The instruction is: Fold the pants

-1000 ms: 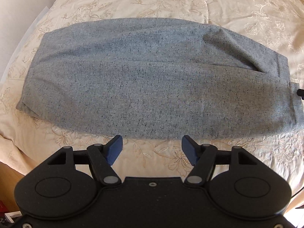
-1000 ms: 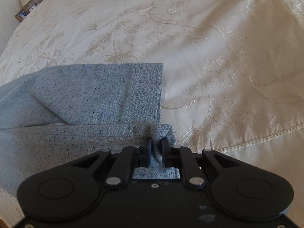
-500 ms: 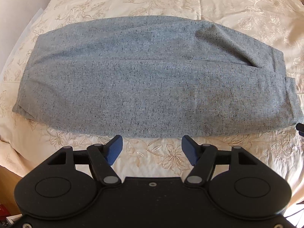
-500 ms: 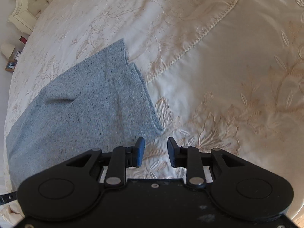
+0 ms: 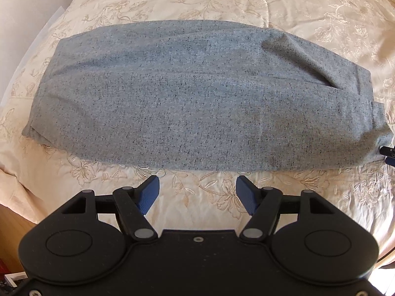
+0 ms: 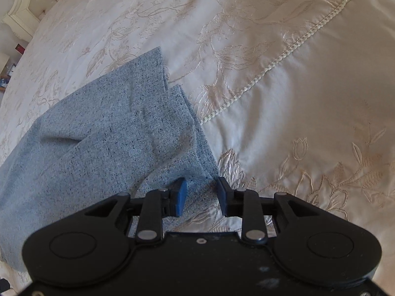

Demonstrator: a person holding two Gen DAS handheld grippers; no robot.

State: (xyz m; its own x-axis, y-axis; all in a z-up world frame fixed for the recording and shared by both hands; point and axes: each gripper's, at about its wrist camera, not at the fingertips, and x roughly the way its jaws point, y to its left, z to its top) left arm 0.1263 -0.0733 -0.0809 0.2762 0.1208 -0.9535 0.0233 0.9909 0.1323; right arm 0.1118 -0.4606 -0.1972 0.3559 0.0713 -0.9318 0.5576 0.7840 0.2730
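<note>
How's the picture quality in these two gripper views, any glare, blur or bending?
Left wrist view: pants sharp, their straight edges bowed by the fisheye, bedspread glaring brightly at top. Right wrist view: softer, bedspread washed out at right, stitched trim curved.

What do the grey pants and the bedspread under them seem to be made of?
The grey pants look like a woven wool-type or tweed cloth: a matte, slightly coarse surface with dark flecks. The bedspread looks like satin or a similar smooth fabric: a cream sheen, raised floral embroidery and a lace-like trim. The fibres themselves cannot be confirmed.
</note>
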